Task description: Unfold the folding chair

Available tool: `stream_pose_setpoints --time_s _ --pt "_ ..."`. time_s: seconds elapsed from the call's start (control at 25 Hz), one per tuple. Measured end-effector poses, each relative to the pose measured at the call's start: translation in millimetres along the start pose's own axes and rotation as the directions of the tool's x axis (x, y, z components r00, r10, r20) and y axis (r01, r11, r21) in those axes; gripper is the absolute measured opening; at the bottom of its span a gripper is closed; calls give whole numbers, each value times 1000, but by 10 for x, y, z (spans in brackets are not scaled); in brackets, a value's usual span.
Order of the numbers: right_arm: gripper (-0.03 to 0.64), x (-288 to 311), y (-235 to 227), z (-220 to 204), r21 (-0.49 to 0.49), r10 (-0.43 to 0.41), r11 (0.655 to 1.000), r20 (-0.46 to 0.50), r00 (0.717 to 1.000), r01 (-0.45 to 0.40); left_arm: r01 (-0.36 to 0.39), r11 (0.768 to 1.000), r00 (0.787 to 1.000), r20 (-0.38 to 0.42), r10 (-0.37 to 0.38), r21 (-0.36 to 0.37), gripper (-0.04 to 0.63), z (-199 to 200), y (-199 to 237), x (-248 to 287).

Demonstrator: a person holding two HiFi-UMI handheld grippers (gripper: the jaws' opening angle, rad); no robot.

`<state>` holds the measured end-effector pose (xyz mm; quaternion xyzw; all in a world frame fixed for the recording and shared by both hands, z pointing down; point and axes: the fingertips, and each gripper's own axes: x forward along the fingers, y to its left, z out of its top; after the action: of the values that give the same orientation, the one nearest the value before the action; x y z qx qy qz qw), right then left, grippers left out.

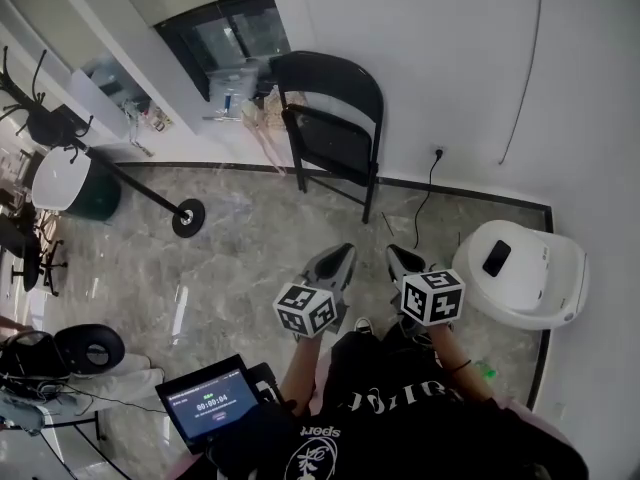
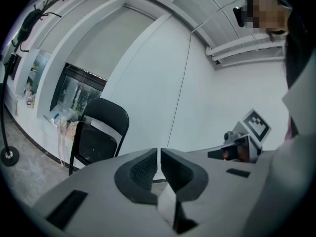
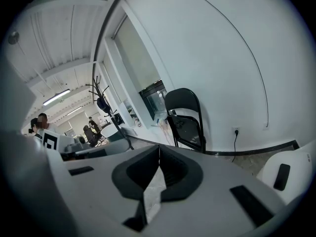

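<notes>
A black folding chair (image 1: 333,126) leans folded against the white wall, its seat tipped up flat against the backrest. The same chair shows at the left in the left gripper view (image 2: 98,132) and at the centre in the right gripper view (image 3: 186,118). My left gripper (image 1: 340,260) and right gripper (image 1: 400,258) are held side by side over the marble floor, a good way short of the chair, both pointing at it. Both are shut with nothing between the jaws.
A white rounded appliance (image 1: 522,271) with a black phone on it sits on the floor at the right, by a wall socket and cable (image 1: 432,173). A coat stand base (image 1: 187,217) and a white-and-green bin (image 1: 70,183) are at the left. A tablet (image 1: 210,400) hangs at my waist.
</notes>
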<state>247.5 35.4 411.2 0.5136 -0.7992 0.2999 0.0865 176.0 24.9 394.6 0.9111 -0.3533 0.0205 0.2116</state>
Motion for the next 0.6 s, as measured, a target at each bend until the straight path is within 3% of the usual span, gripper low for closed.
stream_pose_setpoints --time_s 0.6 --pt "17 1001 -431 686 -25 31 999 -31 999 -32 -51 997 999 -11 50 -57 9 276 875 776"
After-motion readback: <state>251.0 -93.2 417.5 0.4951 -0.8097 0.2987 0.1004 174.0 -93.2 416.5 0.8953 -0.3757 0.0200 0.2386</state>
